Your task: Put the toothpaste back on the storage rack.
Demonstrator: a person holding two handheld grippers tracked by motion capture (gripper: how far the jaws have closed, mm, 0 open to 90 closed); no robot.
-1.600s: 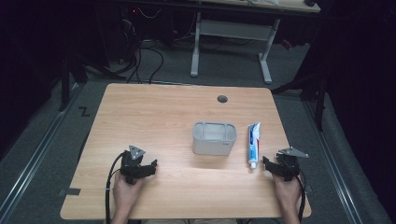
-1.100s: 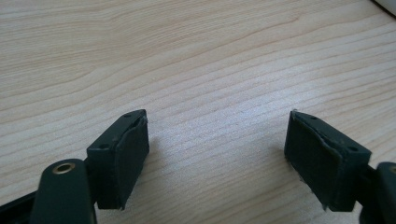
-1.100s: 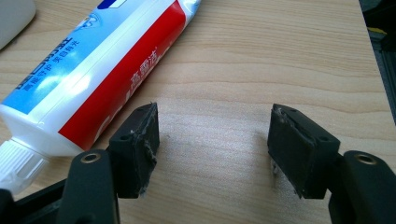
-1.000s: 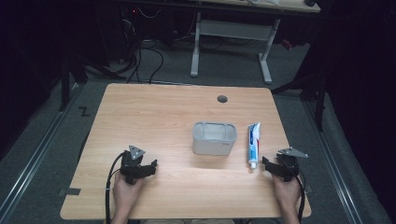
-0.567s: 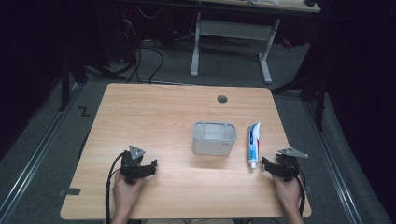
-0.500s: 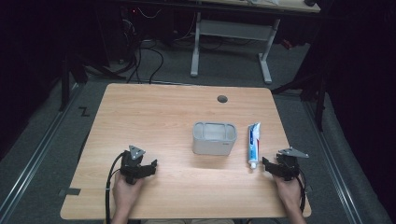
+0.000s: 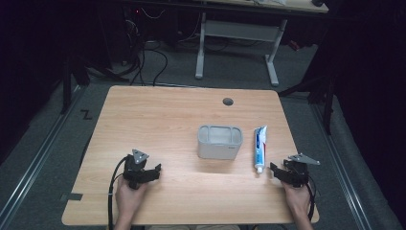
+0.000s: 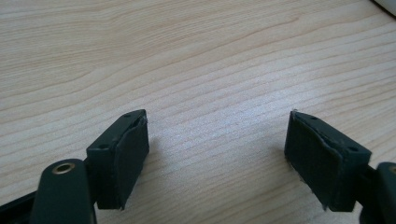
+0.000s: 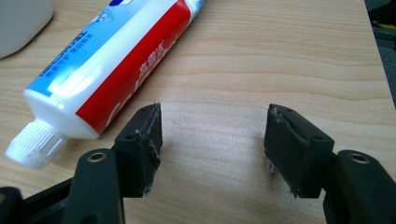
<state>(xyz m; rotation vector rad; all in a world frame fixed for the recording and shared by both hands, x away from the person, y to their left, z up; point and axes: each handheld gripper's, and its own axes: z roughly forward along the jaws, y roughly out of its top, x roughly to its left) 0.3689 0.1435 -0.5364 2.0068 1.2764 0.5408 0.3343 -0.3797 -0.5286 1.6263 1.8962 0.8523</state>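
The toothpaste tube (image 7: 259,148) lies flat on the surface (image 7: 163,120), at three o'clock just beside the grey bin (image 7: 219,142), its cap toward the right gripper (image 7: 280,172), whose empty jaws have just been narrowing but stand wide for a grasp, while the left gripper (image 7: 149,173) rests wide and empty.

A: Where does the toothpaste tube (image 7: 259,147) lie?

B: On the table (image 7: 158,115), just right of the container (image 7: 219,142) at mid-table, its cap toward the near edge.

A: And the grippers?

B: The right gripper (image 7: 275,169) sits near the cap, slightly right of it. The left gripper (image 7: 154,171) rests at the near left, well apart from the container. A round hole (image 7: 228,101) lies beyond, toward the far edge.
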